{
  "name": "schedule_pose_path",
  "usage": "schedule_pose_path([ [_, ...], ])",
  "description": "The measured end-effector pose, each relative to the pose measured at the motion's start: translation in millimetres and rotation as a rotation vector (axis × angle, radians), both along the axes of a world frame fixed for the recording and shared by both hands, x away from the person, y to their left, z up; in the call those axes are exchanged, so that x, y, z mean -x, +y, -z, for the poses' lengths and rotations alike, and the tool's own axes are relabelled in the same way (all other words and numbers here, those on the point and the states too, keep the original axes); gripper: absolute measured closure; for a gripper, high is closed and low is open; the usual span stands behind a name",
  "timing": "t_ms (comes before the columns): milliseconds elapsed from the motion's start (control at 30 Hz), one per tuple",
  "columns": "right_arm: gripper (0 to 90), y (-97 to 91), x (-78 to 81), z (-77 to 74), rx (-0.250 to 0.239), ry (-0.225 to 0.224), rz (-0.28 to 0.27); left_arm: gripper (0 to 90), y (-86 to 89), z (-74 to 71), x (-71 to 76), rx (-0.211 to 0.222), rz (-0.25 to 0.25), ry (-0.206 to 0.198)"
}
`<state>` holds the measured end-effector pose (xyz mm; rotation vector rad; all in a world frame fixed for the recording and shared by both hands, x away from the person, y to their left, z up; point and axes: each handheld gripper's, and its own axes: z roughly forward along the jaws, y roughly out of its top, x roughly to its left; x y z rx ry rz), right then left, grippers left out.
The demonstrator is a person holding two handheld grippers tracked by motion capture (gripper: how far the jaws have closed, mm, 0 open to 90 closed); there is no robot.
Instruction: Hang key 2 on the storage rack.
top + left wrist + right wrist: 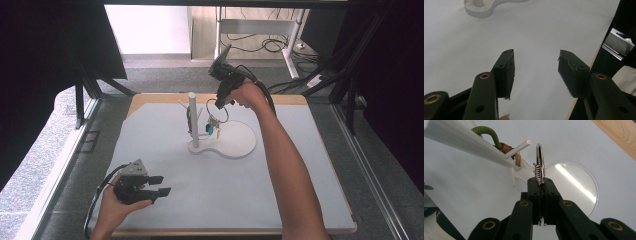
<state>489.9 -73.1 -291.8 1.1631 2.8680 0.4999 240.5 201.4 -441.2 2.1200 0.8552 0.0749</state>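
Note:
A white stand has an upright post (193, 120) with short pegs and a flat round base (235, 142). It stands at the middle back of the grey mat. My right gripper (220, 103) hangs just right of the post and is shut on a metal key ring (218, 111); keys and a teal tag (214, 128) dangle below it. In the right gripper view the jaws (541, 181) pinch the ring (539, 157) close to a white peg (517, 148). A green cord (487, 132) hangs on the post there. My left gripper (159, 186) rests open at the near left, with nothing between its fingers (505, 71).
The grey mat (280, 185) covers a wooden table whose edge (160, 97) shows at the back. The stand's base (481, 10) lies ahead of the left gripper. Dark frame posts and cables stand beyond the table.

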Motion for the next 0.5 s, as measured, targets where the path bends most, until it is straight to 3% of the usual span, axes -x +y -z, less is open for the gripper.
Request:
schedule_pose_path([
  [500,86.4,11.2,-5.7,10.8,-0.006,-0.007,0.004,47.6,-1.0,0.4,-0.1,-0.001,0.004,-0.003],
])
